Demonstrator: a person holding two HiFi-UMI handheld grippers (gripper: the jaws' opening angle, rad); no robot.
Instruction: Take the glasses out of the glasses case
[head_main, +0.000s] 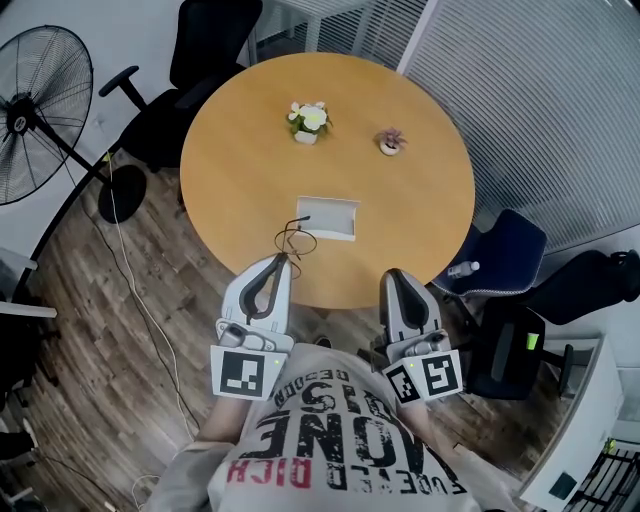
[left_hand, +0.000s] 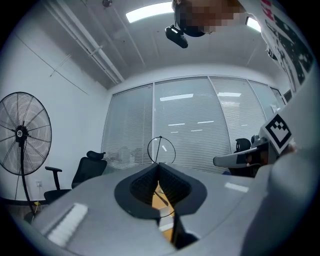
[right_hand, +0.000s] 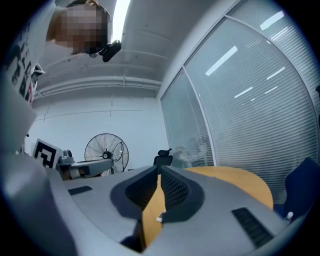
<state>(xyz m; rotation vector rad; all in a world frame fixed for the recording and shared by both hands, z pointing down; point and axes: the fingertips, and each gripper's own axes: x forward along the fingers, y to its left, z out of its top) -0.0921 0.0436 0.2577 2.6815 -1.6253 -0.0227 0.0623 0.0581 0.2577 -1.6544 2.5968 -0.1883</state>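
Left hand-held gripper (head_main: 285, 259) pinches the glasses (head_main: 296, 238), clear of the case (head_main: 335, 221) ahead; right hand-held gripper (head_main: 395, 275) is closed, empty. Next, probably: set them down gently.

One round counter (head_main: 240, 190) carries one white glasses case (head_main: 327, 218) and two small potted plants, one pale-flowered (head_main: 308, 122) and one dark (head_main: 390, 141). There are two grippers, the left gripper (head_main: 283, 259) and the right gripper (head_main: 396, 274), one pair of glasses (head_main: 296, 239) and one standing fan (head_main: 40, 110).

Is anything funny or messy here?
The glasses look crooked. The shut left gripper pinches them over the table's near edge, with one thin arm poking toward the white case. Nothing looks spilled or broken.
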